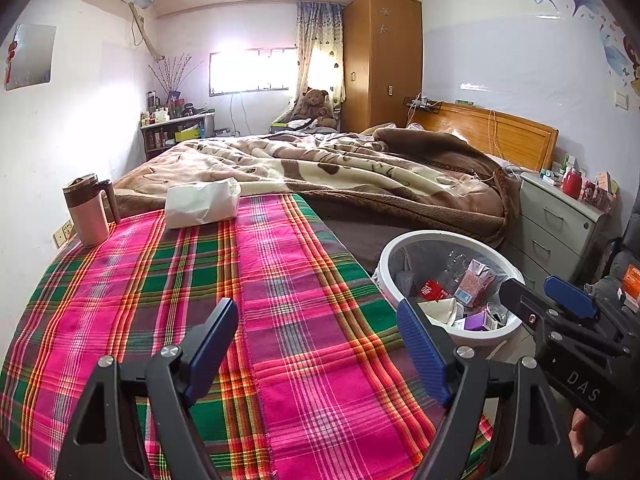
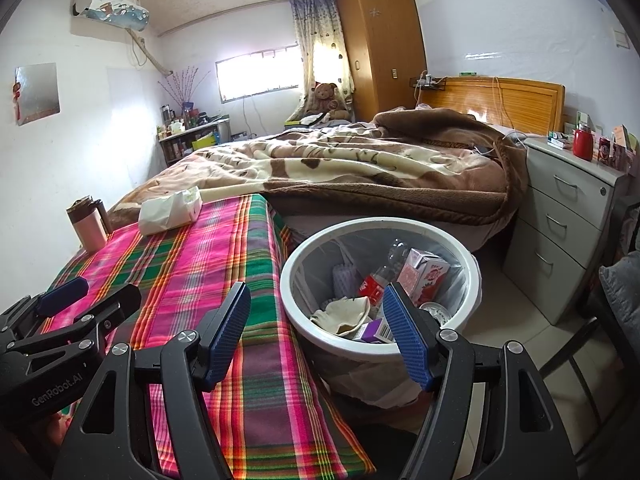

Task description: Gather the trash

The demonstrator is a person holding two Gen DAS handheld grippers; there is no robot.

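A white trash bin [image 1: 448, 234] [image 2: 380, 222] lined with a clear bag stands on the floor by the right edge of the table. Inside lie a pink carton [image 1: 476, 282] [image 2: 428, 276], a clear plastic bottle, a crumpled paper [image 2: 344, 312] and a purple box [image 2: 374, 330]. My left gripper [image 1: 316, 320] [image 2: 98, 294] hovers open over the plaid tablecloth [image 1: 280, 280] [image 2: 200, 264], with nothing between its fingers. My right gripper [image 2: 316, 300] [image 1: 540, 292] is open too, empty, above the bin's near rim. A white crumpled paper pack [image 1: 202, 202] [image 2: 170, 210] lies at the table's far end.
A lidded pink travel mug [image 1: 88, 212] [image 2: 88, 226] stands at the table's far left corner. Beyond the table is a bed with brown blankets [image 1: 360, 168]. A grey drawer cabinet [image 2: 568, 216] is to the right of the bin, and a dark chair [image 2: 616, 300] is at the far right.
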